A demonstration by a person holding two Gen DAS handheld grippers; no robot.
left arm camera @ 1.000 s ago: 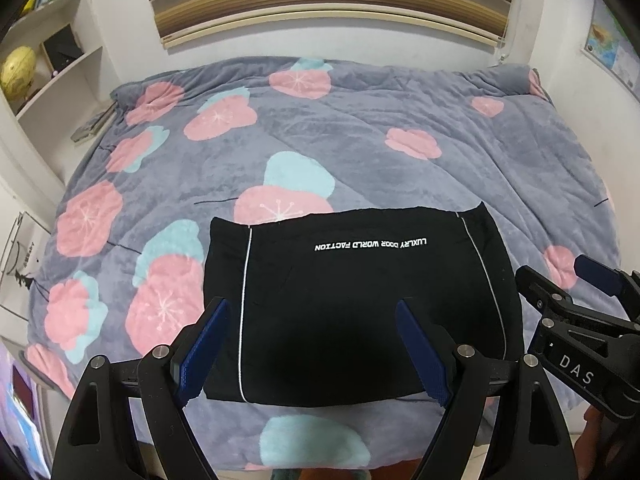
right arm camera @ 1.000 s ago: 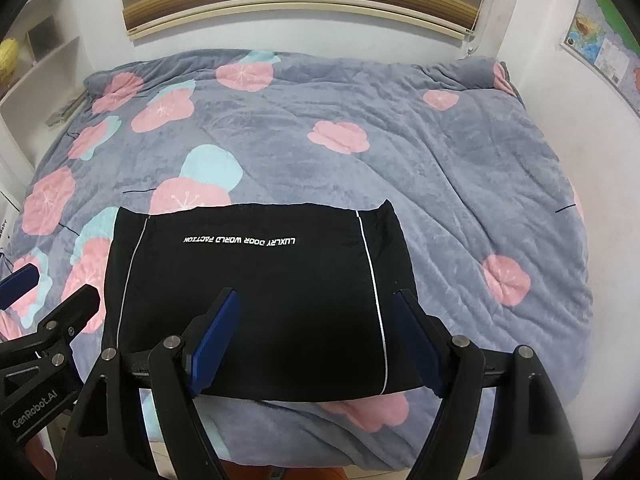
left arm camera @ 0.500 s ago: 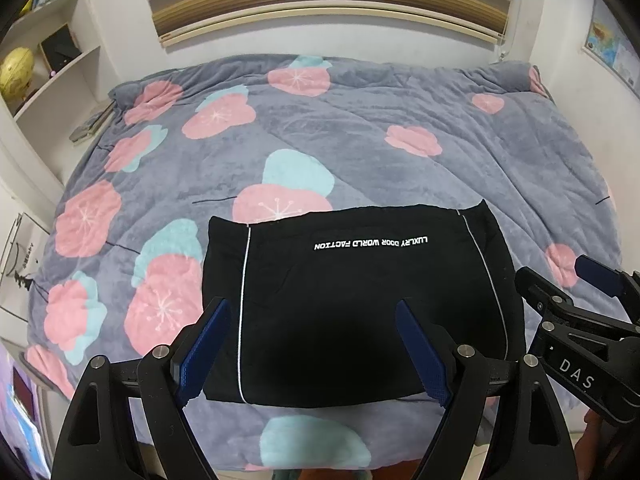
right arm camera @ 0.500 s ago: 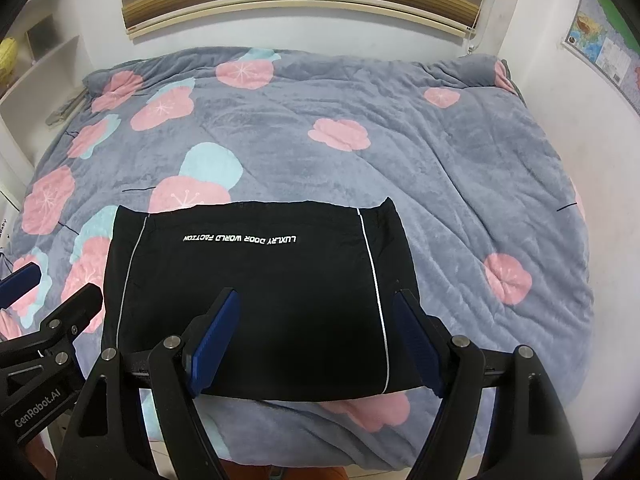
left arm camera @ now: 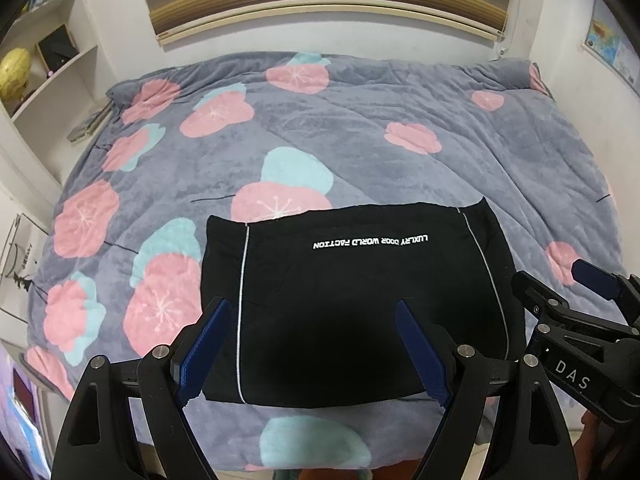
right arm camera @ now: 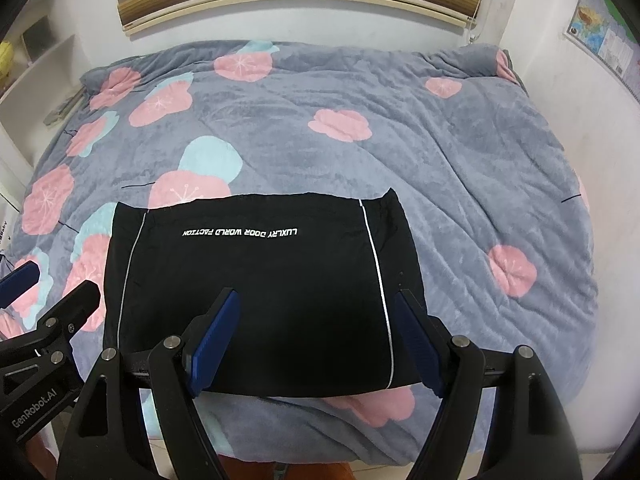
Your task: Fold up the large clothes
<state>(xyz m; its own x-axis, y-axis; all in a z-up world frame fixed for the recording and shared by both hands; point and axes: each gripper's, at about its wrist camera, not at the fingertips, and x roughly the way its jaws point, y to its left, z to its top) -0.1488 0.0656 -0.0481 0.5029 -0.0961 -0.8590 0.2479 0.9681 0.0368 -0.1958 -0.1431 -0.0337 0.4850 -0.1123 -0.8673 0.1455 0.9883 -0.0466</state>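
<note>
**A:** Black folded garment with white piping (left arm camera: 352, 304) sits flat near the front edge of the grey floral fleece blanket (left arm camera: 440, 160). Done?

**B:** Looks nearly folded. Left gripper (left arm camera: 312, 348) and right gripper (right arm camera: 316, 340) both hang wide apart, empty. Maybe one more fold, grabbing the near corners.

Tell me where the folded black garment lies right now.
The folded black garment lies flat on the floral blanket near the bed's front edge, low centre in both wrist views, below the open left gripper.
</note>
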